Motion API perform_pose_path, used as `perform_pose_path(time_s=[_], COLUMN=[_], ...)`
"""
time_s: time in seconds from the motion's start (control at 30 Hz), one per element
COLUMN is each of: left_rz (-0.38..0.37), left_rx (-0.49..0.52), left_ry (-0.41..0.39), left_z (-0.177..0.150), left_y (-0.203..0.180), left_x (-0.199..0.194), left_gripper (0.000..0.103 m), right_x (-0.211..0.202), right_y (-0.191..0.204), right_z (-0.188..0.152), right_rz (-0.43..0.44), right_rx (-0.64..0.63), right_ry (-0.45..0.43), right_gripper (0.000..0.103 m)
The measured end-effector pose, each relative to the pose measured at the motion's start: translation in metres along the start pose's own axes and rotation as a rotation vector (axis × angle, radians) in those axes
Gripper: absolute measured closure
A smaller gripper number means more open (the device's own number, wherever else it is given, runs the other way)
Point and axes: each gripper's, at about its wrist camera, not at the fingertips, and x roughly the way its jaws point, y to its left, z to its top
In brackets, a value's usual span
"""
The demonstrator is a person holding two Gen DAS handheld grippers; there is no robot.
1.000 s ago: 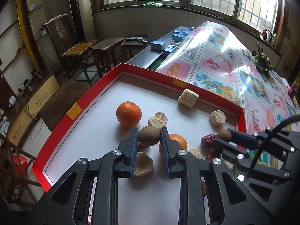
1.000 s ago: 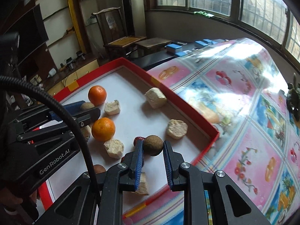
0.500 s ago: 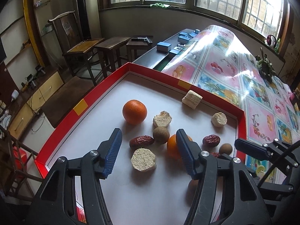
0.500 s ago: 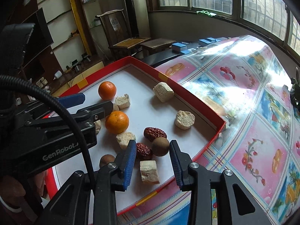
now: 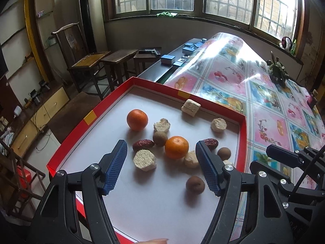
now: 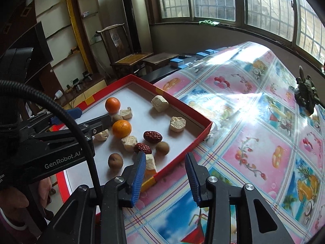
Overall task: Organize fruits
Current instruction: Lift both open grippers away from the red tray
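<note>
Fruits sit loose in the red tray [image 5: 67, 142], mid-frame in your left view: two oranges [image 5: 137, 120] [image 5: 176, 147], red dates [image 5: 143, 144], small brown round longans [image 5: 195, 184], plus pale crumbly chunks [image 5: 144, 160].

Oranges look firm and smooth, likely to roll, so grip across the middle. Dates look soft and light; take them across the short side. Longans probably have thin shells, so go gentle.

Left tongs [image 5: 161, 167] are wide, still opening, empty. Right tongs [image 6: 165, 175] are opening, empty, over the tray's near corner at the lower centre of your right view.
</note>
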Motion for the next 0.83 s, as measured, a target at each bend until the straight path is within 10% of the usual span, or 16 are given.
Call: perform_pose_path(time_s=[0.83], left_rz=[0.022], left_rx=[0.014], left_ry=[-0.048], left_z=[-0.002], left_y=[-0.017], left_x=[-0.023], left_gripper=[0.032], right_x=[-0.019], right_y=[-0.012], right_z=[-0.015], right_rz=[-0.005], right_rx=[0.012], right_ry=[-0.005], right_gripper=[0.064])
